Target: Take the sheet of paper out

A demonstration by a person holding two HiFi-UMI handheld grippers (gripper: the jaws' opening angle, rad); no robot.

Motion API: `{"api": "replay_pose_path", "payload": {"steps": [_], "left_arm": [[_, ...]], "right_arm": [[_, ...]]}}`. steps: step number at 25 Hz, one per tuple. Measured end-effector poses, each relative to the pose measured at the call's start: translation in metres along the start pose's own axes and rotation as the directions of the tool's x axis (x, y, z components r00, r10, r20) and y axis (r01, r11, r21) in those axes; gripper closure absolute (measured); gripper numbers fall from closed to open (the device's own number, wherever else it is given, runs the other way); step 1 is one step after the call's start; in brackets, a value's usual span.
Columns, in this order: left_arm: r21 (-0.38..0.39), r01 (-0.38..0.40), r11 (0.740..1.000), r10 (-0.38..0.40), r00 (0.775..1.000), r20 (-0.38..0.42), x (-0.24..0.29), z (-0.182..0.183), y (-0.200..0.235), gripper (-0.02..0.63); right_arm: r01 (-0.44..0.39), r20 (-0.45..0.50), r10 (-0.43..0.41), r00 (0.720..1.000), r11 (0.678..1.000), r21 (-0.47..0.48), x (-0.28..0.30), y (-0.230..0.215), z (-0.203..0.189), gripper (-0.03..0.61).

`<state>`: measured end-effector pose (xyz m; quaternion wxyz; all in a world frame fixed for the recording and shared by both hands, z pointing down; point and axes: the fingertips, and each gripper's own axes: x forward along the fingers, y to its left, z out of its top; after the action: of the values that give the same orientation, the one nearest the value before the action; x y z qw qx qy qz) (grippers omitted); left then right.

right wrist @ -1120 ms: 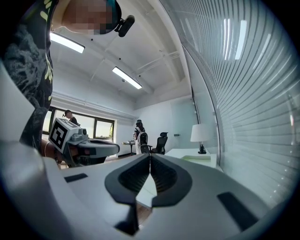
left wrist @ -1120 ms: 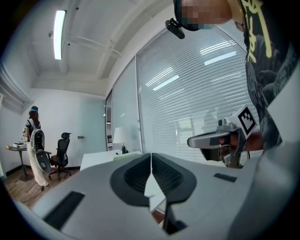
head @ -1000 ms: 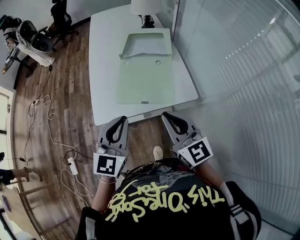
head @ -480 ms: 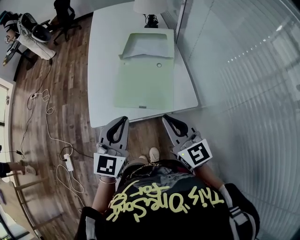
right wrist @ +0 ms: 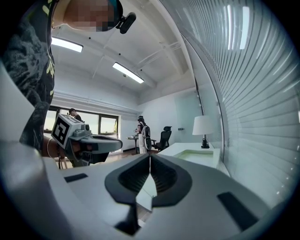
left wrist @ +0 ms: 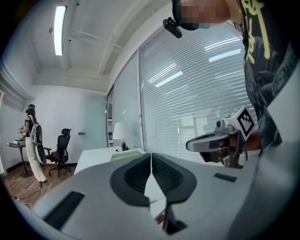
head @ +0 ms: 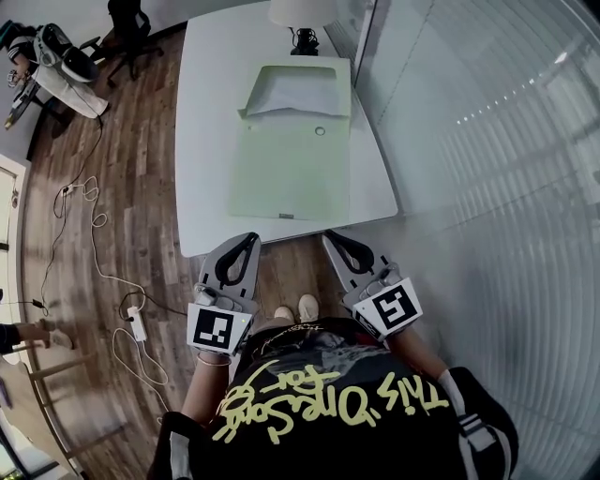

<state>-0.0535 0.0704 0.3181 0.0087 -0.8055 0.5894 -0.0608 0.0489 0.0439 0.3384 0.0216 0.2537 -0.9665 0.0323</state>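
A pale green folder (head: 289, 141) lies open on the white table (head: 206, 141), with a white sheet of paper (head: 298, 95) in its far half. The folder also shows low in the right gripper view (right wrist: 197, 154) and as a thin green strip in the left gripper view (left wrist: 126, 153). My left gripper (head: 249, 238) is held just short of the table's near edge, jaws shut and empty. My right gripper (head: 330, 235) sits beside it, also shut with nothing in it. Both point level toward the table.
A table lamp (head: 302, 13) stands at the table's far end. A glass wall with blinds (head: 469, 141) runs along the right. Cables (head: 94, 272) lie on the wooden floor at left. An office chair (head: 127, 23) and a person (right wrist: 140, 133) are further back.
Both grippers have come a little closer to the table's near edge. The view has shifted slightly, and the jaws stay shut.
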Motion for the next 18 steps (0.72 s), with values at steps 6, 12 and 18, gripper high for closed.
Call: {"api": "replay_pose_path", "payload": {"steps": [6,12,18], "left_arm": [[0.011,-0.016,1.0,0.017,1.0,-0.02,-0.003,-0.004,0.0,0.601],[0.0,-0.056,0.998,0.056,0.998,-0.04,-0.003,-0.012,0.0,0.601],[-0.008,-0.057,0.998,0.057,0.997,-0.05,0.007,-0.014,0.003,0.601]], "right_arm": [[-0.022,0.006,0.022,1.0,1.0,-0.006,0.0,-0.001,0.001,0.569],[-0.046,-0.011,0.046,0.999,0.999,0.008,0.001,-0.006,-0.007,0.569],[-0.065,-0.028,0.065,0.997,0.998,0.003,0.009,-0.011,-0.01,0.569]]}}
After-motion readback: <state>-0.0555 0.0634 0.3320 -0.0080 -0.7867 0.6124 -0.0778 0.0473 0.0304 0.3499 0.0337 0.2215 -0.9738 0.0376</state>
